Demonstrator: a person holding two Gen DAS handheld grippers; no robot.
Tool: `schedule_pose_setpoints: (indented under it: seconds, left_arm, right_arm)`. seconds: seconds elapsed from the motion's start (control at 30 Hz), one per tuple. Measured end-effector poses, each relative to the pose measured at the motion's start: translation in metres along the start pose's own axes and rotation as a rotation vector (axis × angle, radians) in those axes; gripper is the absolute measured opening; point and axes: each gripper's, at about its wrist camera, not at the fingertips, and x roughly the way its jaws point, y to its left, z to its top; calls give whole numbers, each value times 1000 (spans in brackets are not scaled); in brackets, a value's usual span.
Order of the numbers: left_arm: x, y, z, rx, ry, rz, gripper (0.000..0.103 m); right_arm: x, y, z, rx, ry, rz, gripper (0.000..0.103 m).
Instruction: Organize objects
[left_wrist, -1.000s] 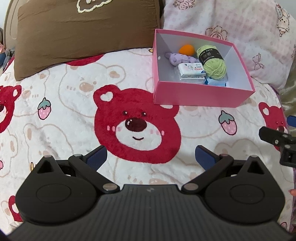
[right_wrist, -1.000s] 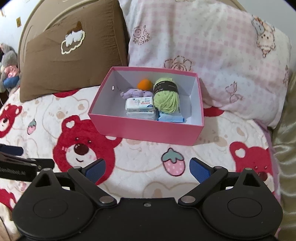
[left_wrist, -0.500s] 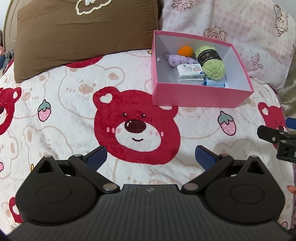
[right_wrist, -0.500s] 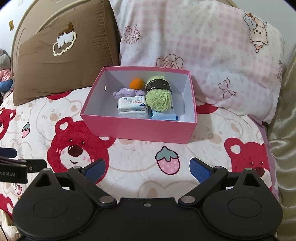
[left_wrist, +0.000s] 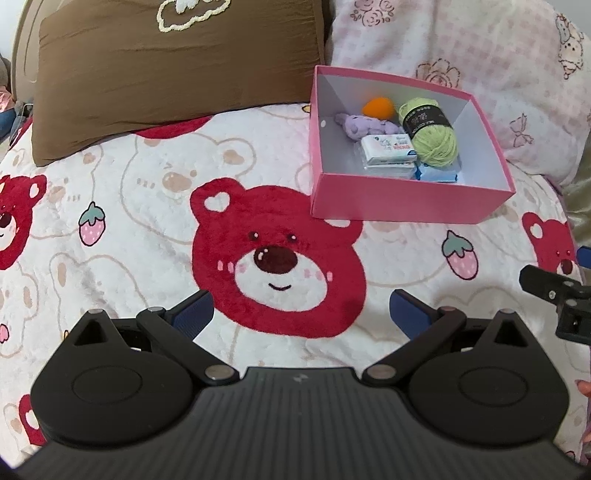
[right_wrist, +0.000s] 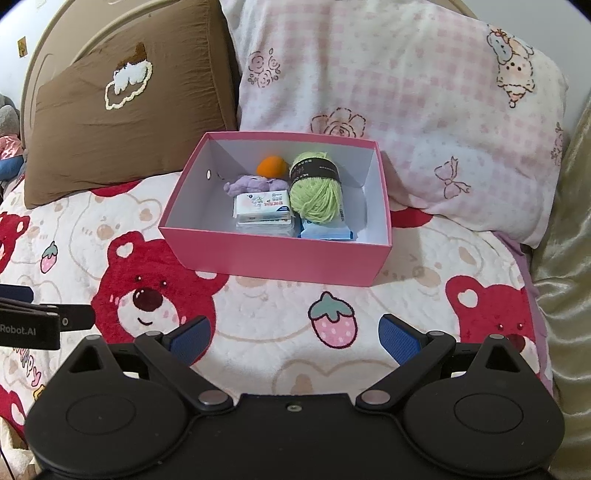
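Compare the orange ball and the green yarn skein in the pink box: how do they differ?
The orange ball is plain and smooth-looking; the green yarn skein is wound strands with a dark label band around it. The ball is smaller and sits against the back wall, partly hidden behind the purple plush; the skein is larger, nearer the middle, lying partly on a blue packet. Both rest inside the pink box, untouched by either gripper.

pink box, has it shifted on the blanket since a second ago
No. In the right wrist view the pink box keeps its place above the strawberry print and against the checked pillow; only the camera moved.
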Motion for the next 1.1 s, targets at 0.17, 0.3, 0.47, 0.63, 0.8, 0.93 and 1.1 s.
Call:
schedule_pose_setpoints:
  seconds: [0.17,0.3,0.47,0.63,0.8,0.93,1.1]
  left_arm:
    - [2,2,1,2,8,4,103]
    - [1,3,1,4,6,6,103]
    - [-1,4,0,8,7,4,103]
    - [-5,3,0,19,6,-3,103]
    - [-5,2,-1,23,9,1,103]
    - [-3,2,-1,31,9,11,103]
    - [-3,1,-1,39,10,19,103]
  right_arm:
    - [3,0,0,7,8,4,99]
    - [3,2,0,-1,1,-3,99]
    - [7,2,0,4,-1,-3,99]
    - [10,5,0,-2,2,12,99]
    - [11,11,-1,-23,-8,-4,99]
    - [10,13,-2,-38,-15,-16,99]
    - [10,13,-1,-35,-13,-14,99]
